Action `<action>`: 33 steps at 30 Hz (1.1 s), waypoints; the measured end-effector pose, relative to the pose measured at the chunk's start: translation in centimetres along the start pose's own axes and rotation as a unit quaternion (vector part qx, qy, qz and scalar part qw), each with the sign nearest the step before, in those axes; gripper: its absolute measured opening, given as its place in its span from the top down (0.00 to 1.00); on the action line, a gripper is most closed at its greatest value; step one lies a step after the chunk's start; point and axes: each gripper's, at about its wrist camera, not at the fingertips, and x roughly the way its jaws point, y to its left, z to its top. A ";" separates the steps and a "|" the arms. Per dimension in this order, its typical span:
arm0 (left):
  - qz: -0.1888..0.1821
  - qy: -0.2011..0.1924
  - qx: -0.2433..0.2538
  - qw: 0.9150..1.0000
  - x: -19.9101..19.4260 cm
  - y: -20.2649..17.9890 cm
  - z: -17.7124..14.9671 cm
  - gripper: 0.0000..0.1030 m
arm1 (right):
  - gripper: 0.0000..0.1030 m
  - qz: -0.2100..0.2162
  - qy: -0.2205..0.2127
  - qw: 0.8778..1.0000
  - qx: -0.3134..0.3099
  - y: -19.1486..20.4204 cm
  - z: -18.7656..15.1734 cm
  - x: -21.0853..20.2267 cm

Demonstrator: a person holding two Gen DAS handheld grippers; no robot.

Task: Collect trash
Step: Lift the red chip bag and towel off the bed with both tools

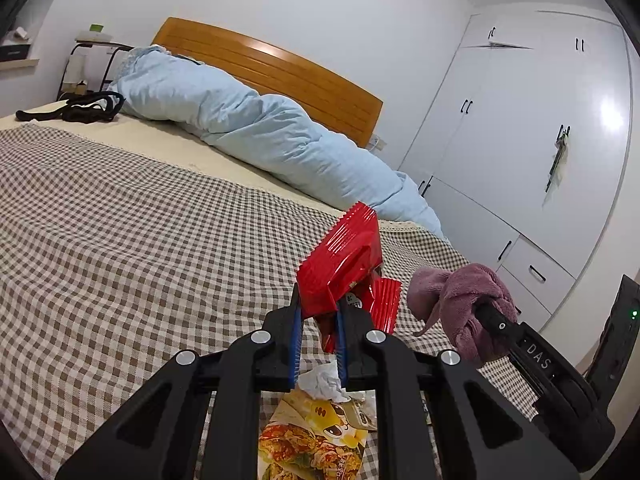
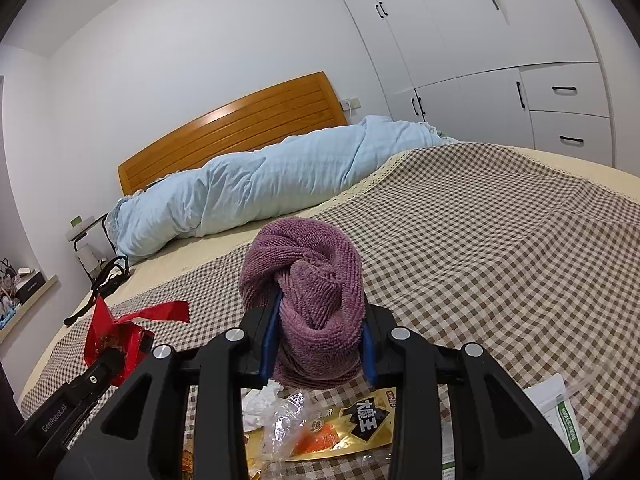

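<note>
My left gripper [image 1: 318,312] is shut on a red foil snack wrapper [image 1: 344,256] and holds it up above the checked bedspread [image 1: 120,220]. My right gripper [image 2: 320,312] is shut on a bunched purple towel [image 2: 308,276], also held above the bed. The towel also shows in the left wrist view [image 1: 456,296], to the right of the wrapper. The red wrapper shows at the left of the right wrist view [image 2: 120,328]. Below the grippers lie a crumpled white tissue [image 1: 324,380], a printed food packet [image 1: 308,444], a gold snack packet [image 2: 356,420] and clear plastic [image 2: 284,420].
A rolled pale blue duvet [image 1: 248,128] lies along the wooden headboard [image 1: 280,68]. A black strap [image 1: 88,108] lies at the bed's far corner. White wardrobes [image 1: 540,140] stand beside the bed. A white and green packet [image 2: 560,420] lies at the right.
</note>
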 end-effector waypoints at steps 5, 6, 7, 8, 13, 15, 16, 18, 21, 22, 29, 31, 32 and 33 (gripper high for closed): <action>-0.002 -0.004 0.002 1.000 -0.2 -0.2 0.1 0.89 | 0.68 0.001 -0.002 1.000 0.002 0.1 0.0 -0.1; -0.003 -0.004 0.001 1.000 -0.3 -0.2 0.1 0.89 | 0.68 0.001 -0.003 1.000 0.001 0.1 0.1 -0.3; -0.003 -0.005 0.001 1.000 -0.3 -0.2 0.1 0.89 | 0.68 0.002 -0.004 1.000 0.001 0.1 0.1 -0.4; -0.004 -0.006 0.001 1.000 -0.4 -0.2 0.1 0.89 | 0.68 0.002 -0.007 1.000 0.001 0.1 0.1 -0.7; -0.002 -0.012 -0.004 1.000 -1.2 0.1 0.4 0.89 | 0.68 0.000 -0.035 0.999 0.000 0.3 0.4 -2.8; 0.000 -0.014 -0.003 1.000 -1.6 0.2 0.5 0.89 | 0.68 -0.010 -0.052 0.998 -0.017 0.9 0.6 -3.9; 0.001 -0.014 -0.002 1.000 -1.8 0.2 0.5 0.89 | 0.68 -0.011 -0.056 0.998 -0.021 1.0 0.6 -4.2; -0.005 -0.010 0.001 1.000 -2.1 0.1 0.6 0.89 | 0.68 -0.006 -0.057 0.998 -0.025 1.3 0.5 -4.7; -0.011 -0.011 0.003 1.000 -2.6 -0.1 0.7 0.89 | 0.68 -0.004 -0.053 0.998 -0.030 1.4 0.5 -5.0; -0.012 -0.014 0.006 1.000 -2.9 -0.3 0.7 0.89 | 0.68 -0.002 -0.052 0.998 -0.028 1.3 0.5 -5.2; -0.012 -0.023 0.019 0.999 -3.6 -0.9 0.4 0.89 | 0.68 -0.011 -0.087 0.995 -0.043 1.7 0.7 -7.0; -0.015 -0.026 0.020 0.999 -4.0 -1.1 0.3 0.89 | 0.68 -0.012 -0.090 0.995 -0.048 1.8 0.6 -7.1; -0.017 -0.027 0.020 0.999 -4.2 -1.1 0.3 0.89 | 0.68 -0.008 -0.091 0.995 -0.046 1.8 0.5 -7.2; -0.019 -0.027 0.019 0.999 -4.3 -1.2 0.2 0.89 | 0.68 -0.001 -0.092 0.995 -0.043 1.7 0.5 -7.3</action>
